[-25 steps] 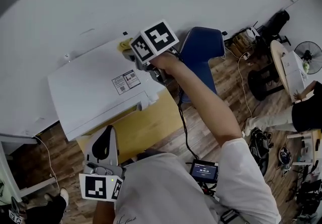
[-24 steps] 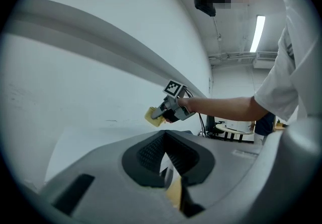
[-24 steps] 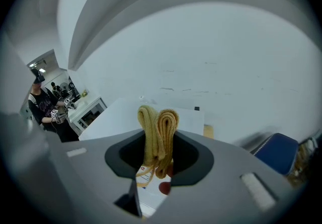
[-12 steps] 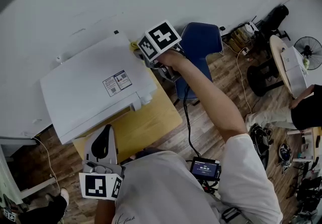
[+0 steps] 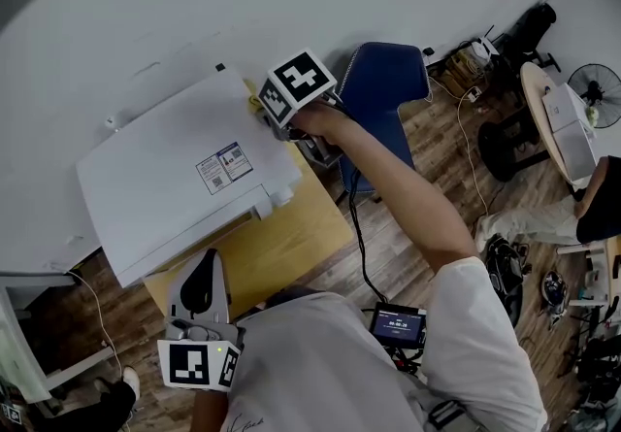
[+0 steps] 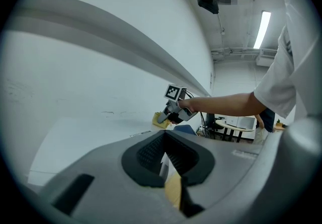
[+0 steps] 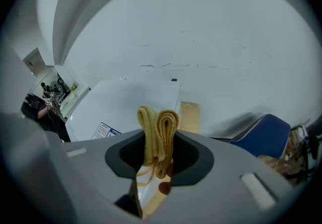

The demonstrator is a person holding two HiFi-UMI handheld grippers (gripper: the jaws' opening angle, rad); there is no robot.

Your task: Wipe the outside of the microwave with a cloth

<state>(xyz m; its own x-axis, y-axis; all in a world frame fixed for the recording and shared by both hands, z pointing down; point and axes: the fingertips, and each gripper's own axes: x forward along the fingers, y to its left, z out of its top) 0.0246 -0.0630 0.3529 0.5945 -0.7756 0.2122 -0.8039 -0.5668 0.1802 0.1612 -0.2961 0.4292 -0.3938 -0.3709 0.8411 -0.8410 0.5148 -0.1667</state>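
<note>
Right tool, clamped on the yellow cloth, has slid right across the microwave top to its 1 o'clock corner, so the top pass looks nearly spent, sides pending; left tool idle at 7 o'clock, jaws together.

White short-sleeved T-shirt
Grey left claw and right claw bear black-and-white marker cubes; black cable seemingly reaches a small screen.

the microwave has a smooth, matt white casing with a paper label stuck on top. the cloth is soft, ribbed yellow fabric. the table is smooth pale wood; the floor is darker wood planking.
</note>
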